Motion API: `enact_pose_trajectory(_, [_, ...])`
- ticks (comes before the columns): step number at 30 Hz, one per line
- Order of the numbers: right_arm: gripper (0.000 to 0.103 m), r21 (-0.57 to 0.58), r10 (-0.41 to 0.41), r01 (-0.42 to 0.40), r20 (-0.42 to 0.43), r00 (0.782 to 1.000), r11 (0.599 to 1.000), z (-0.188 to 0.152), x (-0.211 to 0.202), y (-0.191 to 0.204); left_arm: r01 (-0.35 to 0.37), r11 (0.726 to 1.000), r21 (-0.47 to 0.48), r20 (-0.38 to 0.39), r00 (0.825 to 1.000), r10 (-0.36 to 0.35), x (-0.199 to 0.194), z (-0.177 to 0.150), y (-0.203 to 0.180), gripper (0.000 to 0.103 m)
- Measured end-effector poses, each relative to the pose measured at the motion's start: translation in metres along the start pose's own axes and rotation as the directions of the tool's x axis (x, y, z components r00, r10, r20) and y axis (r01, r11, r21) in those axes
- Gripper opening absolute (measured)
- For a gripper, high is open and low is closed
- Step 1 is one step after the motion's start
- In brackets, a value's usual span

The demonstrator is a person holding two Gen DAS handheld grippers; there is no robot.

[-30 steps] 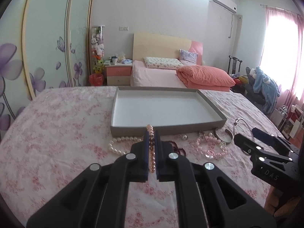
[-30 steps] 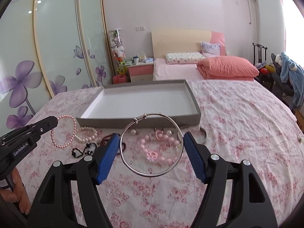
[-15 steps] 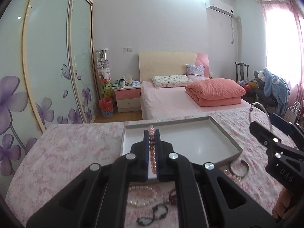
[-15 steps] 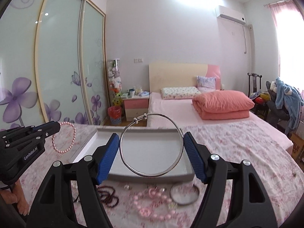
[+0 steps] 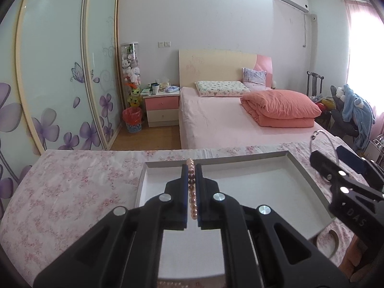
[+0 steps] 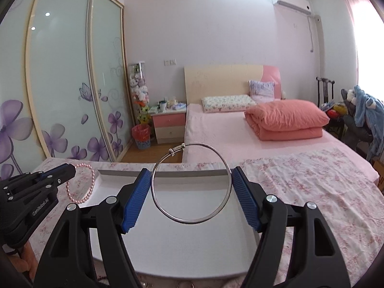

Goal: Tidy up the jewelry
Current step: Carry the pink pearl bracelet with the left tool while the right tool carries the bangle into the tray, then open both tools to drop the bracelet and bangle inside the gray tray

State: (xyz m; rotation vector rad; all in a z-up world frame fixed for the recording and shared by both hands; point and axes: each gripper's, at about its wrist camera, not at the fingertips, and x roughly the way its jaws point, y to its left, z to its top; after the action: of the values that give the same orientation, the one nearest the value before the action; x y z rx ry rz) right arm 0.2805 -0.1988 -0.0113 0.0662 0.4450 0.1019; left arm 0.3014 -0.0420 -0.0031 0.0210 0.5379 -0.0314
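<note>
Bright daylight, window (image 5: pixel 364 55) glare (right side), fisheye-curved dark corners

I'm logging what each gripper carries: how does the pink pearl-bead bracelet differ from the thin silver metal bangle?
The pink pearl-bead bracelet is a strand of round beads; the thin silver metal bangle is one smooth wire hoop. The bracelet is pinched by the shut left gripper and dangles; the bangle spans the wide jaws of the right gripper. Both are held above the white tray.

I have carried both loads forward off the floral surface (image 5: pixel 72 192): the pink bead bracelet (image 5: pixel 191 192) and the silver bangle (image 6: pixel 192 182) now hang over the white tray (image 5: pixel 264 192), and the loose jewelry has slipped almost entirely below my view.
</note>
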Motion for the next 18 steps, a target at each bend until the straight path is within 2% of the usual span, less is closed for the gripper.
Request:
enact_pose_trajectory(7, [0.07, 0.013, 0.012, -0.01, -0.123, 0.992, 1.0, -0.01, 0.04, 0.001, 0.013, 1.0, -0.01, -0.057, 0.998, -0.014, 0.039, -0.001, 0.002, 0.007])
enact_pose_trajectory(15, [0.072, 0.014, 0.03, -0.028, -0.202, 0.979, 1.0, -0.014, 0.055, 0.008, 0.035, 0.999, -0.041, -0.124, 0.991, -0.04, 0.067, -0.006, 0.006, 0.007])
enact_pose_trajectory(16, [0.077, 0.015, 0.03, -0.028, -0.2, 0.979, 1.0, -0.013, 0.054, 0.008, 0.038, 0.998, -0.043, -0.126, 0.991, -0.043, 0.068, -0.005, 0.006, 0.009])
enact_pose_trajectory(18, [0.079, 0.024, 0.035, -0.031, -0.187, 0.982, 0.999, -0.01, 0.05, 0.005, 0.048, 0.998, -0.048, -0.125, 0.991, -0.053, 0.068, -0.005, 0.008, 0.016])
